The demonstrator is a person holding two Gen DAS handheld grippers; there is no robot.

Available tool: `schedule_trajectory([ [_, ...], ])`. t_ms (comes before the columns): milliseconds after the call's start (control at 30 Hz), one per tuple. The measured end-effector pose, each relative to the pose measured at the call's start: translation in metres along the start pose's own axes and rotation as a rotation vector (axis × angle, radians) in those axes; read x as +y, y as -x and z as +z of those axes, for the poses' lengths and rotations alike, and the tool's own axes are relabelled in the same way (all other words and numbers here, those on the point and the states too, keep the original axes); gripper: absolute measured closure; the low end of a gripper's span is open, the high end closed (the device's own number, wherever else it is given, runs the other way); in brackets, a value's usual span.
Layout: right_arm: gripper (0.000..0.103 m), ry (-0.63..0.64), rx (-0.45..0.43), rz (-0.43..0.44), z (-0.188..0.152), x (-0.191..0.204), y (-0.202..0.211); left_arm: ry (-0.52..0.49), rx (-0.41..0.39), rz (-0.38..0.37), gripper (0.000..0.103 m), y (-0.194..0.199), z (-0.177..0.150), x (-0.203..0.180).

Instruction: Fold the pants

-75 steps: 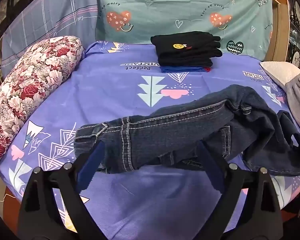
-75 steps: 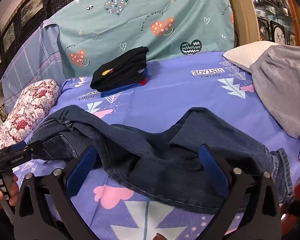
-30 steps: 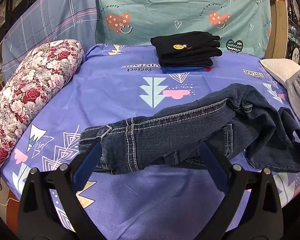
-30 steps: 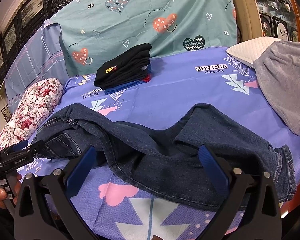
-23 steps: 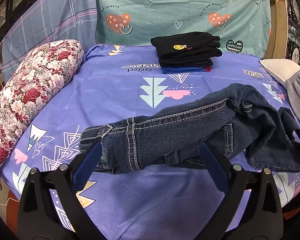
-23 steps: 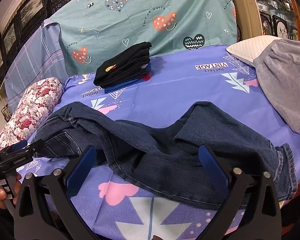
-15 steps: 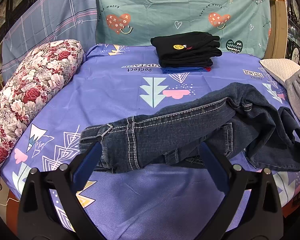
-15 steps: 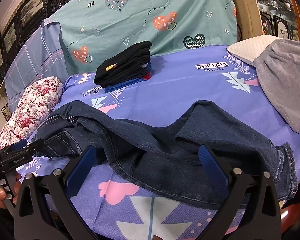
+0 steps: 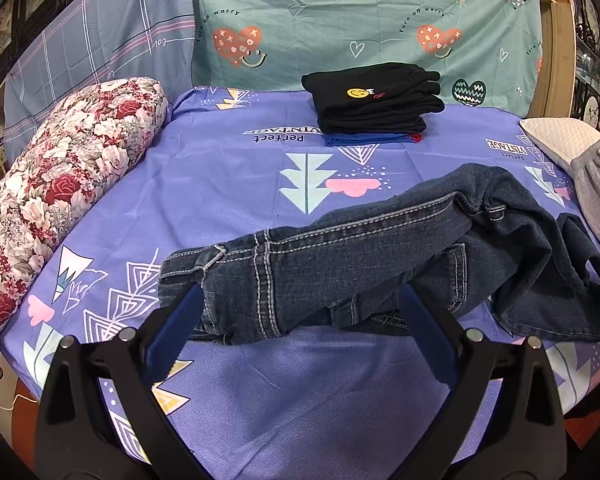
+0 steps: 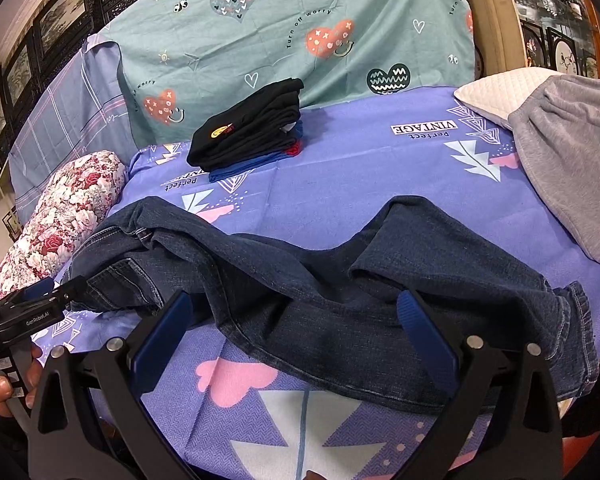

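Dark blue jeans [image 9: 360, 264] lie crumpled across the near side of the purple bed sheet [image 9: 228, 184]. In the left wrist view the waistband end points left, just beyond my left gripper [image 9: 300, 312], which is open and empty with its blue pads on either side of the denim. In the right wrist view the jeans [image 10: 340, 288] stretch from the waist at left to a hemmed leg end at right. My right gripper [image 10: 292, 320] is open and empty over the leg part. The left gripper [image 10: 40, 300] shows at the far left there.
A stack of folded black and blue clothes [image 9: 374, 100] sits at the back of the bed. A floral bolster [image 9: 52, 184] lies along the left edge. A white pillow [image 10: 496, 88] and a grey garment [image 10: 572, 160] lie at the right.
Both grippers have pulled back slightly from the jeans and stay open. The jeans have not visibly moved.
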State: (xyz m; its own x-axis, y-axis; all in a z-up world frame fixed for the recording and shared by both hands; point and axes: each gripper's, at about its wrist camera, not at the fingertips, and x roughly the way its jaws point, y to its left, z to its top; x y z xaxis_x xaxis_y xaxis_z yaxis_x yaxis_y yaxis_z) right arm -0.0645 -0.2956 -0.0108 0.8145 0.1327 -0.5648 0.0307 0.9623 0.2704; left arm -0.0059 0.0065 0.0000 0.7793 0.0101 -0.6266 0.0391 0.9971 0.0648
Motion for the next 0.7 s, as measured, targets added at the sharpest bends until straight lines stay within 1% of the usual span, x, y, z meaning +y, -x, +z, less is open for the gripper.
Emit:
schedule_trajectory([
  [100, 0.001, -0.002, 0.004, 0.001, 0.000, 0.000, -0.001, -0.001, 0.001, -0.003, 0.004, -0.001, -0.001, 0.000],
  [167, 0.001, -0.004, 0.006, 0.002, 0.000, -0.001, -0.002, 0.003, 0.002, -0.035, 0.004, 0.000, 0.001, 0.004],
  [233, 0.001, -0.003, 0.007, 0.000, 0.000, -0.001, -0.003, 0.018, 0.012, -0.122, 0.004, 0.005, 0.006, 0.014],
  [300, 0.001, -0.002, 0.006, -0.005, 0.002, -0.002, -0.003, 0.059, 0.031, -0.214, 0.004, 0.008, 0.019, 0.034],
  [367, 0.001, 0.000, 0.008, -0.013, 0.003, -0.004, -0.006, 0.134, 0.057, -0.259, 0.004, 0.007, 0.036, 0.061],
  [400, 0.001, 0.000, 0.011, -0.015, 0.003, -0.005, -0.007, 0.184, 0.081, -0.275, 0.002, 0.002, 0.046, 0.078],
  [467, 0.001, -0.003, 0.022, -0.020, 0.004, -0.007, -0.013, 0.251, 0.160, -0.311, 0.002, -0.019, 0.063, 0.103],
  [500, 0.001, -0.006, 0.030, -0.022, 0.004, -0.008, -0.017, 0.258, 0.203, -0.307, 0.002, -0.035, 0.071, 0.111],
  [567, 0.001, -0.010, 0.047, -0.026, 0.006, -0.008, -0.025, 0.247, 0.264, -0.248, 0.002, -0.066, 0.082, 0.118],
  [600, 0.001, -0.009, 0.052, -0.027, 0.007, -0.008, -0.027, 0.241, 0.319, -0.227, 0.002, -0.088, 0.085, 0.120],
  [667, 0.001, -0.001, 0.056, -0.035, 0.011, -0.008, -0.032, 0.245, 0.425, -0.231, 0.002, -0.125, 0.085, 0.123],
  [700, 0.001, 0.003, 0.055, -0.042, 0.013, -0.008, -0.034, 0.230, 0.495, -0.236, 0.002, -0.145, 0.081, 0.122],
])
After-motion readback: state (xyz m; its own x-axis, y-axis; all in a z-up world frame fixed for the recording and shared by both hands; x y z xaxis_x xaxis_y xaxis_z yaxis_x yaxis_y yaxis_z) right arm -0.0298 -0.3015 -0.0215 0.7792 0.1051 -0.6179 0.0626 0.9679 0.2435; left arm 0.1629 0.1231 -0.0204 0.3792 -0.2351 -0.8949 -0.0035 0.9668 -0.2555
